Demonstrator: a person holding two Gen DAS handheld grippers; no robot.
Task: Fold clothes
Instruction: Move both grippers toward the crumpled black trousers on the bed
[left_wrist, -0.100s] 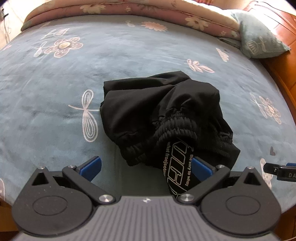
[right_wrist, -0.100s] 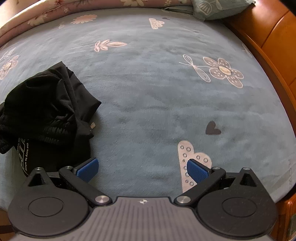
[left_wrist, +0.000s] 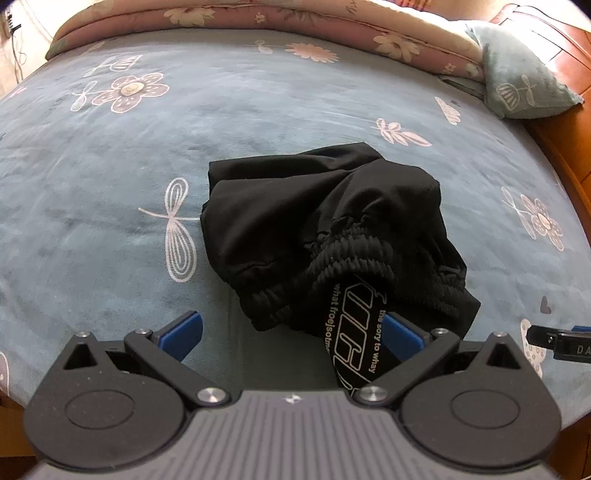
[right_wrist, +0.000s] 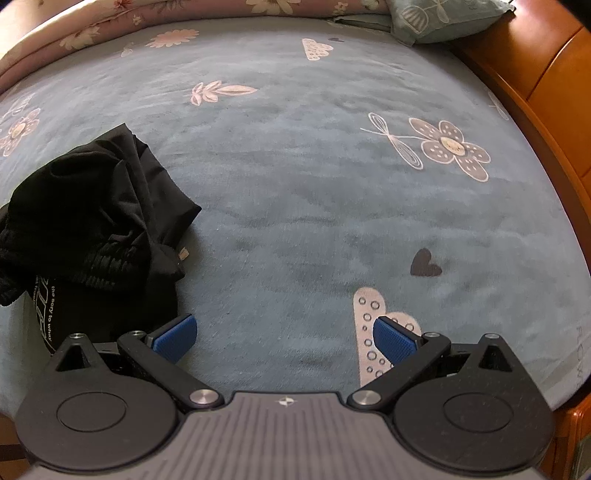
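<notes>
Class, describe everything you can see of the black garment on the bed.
The black garment lies crumpled in a heap on the blue-grey flowered bedspread. It looks like thin, smooth fabric with a ribbed, gathered waistband and a strip of white printed lettering. It is unfolded, nothing grips it, and its near edge lies between the open left gripper's pads.

Printed in white on the black garment (left_wrist: 325, 229): "the sory to whay" and "what froejsotm", cut off. Beside these, large outlined letters, unreadable.
</notes>
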